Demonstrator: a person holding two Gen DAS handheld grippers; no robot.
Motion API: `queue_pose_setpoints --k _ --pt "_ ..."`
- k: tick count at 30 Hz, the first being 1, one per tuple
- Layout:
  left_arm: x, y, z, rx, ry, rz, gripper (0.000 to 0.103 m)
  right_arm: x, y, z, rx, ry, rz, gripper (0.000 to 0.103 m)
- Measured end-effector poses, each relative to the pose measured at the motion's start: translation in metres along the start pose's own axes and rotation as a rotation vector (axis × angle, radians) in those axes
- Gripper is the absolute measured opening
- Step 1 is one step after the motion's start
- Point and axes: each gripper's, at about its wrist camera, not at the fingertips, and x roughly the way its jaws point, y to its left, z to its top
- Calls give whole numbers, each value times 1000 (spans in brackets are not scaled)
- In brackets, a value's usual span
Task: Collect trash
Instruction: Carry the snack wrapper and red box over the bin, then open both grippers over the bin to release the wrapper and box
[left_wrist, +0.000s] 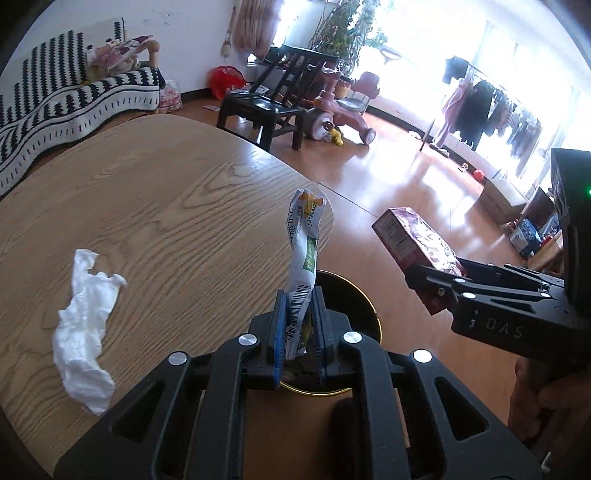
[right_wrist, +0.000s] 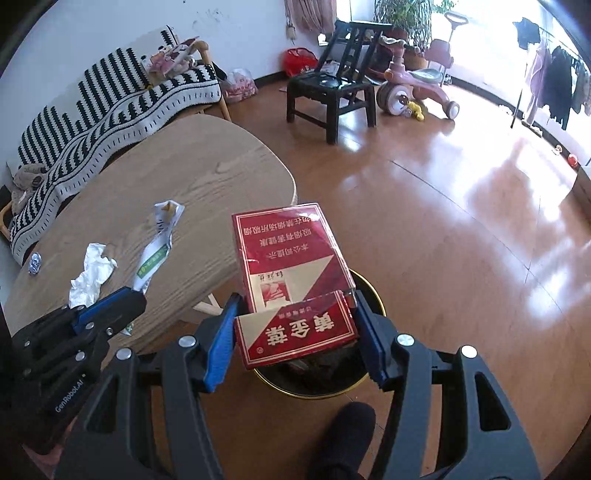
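Strong daylight is pouring in from the windows at the upper right of both views, blowing that area out to white and washing over the clothes rack. Glare is spreading in bright patches across the wooden floor. The table is sitting in softer, even light, its grain sharp. Fisheye distortion is bending straight lines, and black vignetting is closing in at the corners.

Red and cream box, white-green wrapper, plain white tissue, light woodgrain desk, black bin with gold rim, black-and-white zigzag sofa throw.
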Motion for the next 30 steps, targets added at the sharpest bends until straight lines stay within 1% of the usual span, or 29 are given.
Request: queue_pose_setpoints --k 6,17,23,27,28,30 --pt "12 -4 6 8 11 -7 13 5 -2 4 3 11 0 58" --pt "21 -6 7 28 26 -22 13 6 -9 6 28 16 -8 58" --pt "32 -5 8 45 42 -44 13 8 -12 3 51 16 -8 58" --pt "41 -12 4 63 57 -64 13 11 -11 3 57 23 -8 58" --pt "42 -12 4 64 59 -67 14 12 -11 2 58 30 -9 60" --pt "46 -13 4 69 60 -73 30 15 -13 3 65 39 -10 65"
